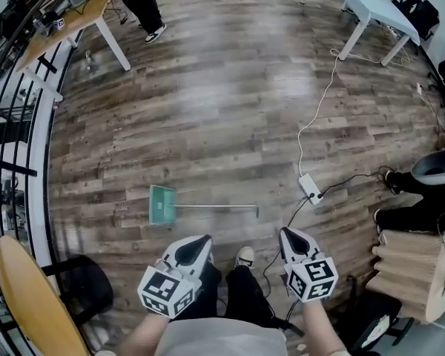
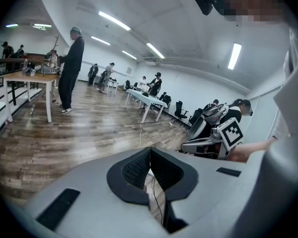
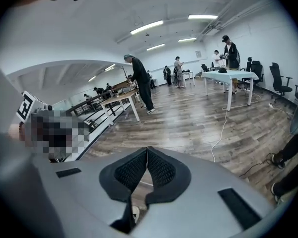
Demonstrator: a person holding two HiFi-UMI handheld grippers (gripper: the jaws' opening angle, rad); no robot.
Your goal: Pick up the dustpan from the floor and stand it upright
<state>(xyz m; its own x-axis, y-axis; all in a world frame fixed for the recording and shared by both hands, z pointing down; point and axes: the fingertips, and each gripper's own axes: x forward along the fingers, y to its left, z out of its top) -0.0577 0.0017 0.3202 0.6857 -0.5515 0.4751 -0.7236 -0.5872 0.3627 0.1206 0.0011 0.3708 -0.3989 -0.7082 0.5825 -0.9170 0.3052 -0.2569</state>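
The dustpan (image 1: 162, 204) lies flat on the wood floor in the head view. It has a teal pan and a long thin metal handle (image 1: 219, 207) that runs to the right. Both grippers hang above the floor on the near side of it, touching nothing. My left gripper (image 1: 205, 240) sits just below the middle of the handle, its jaws shut and empty (image 2: 150, 152). My right gripper (image 1: 284, 233) is to the right of the handle's end, also shut with nothing between its pads (image 3: 147, 150). Neither gripper view shows the dustpan.
A white cable (image 1: 315, 117) runs to a power strip (image 1: 310, 188) right of the handle. A black railing (image 1: 15, 117) lines the left side. A wooden table (image 1: 81, 13), a white table (image 1: 371, 6) and a standing person (image 1: 141, 2) are farther off. My shoe (image 1: 245, 256) is between the grippers.
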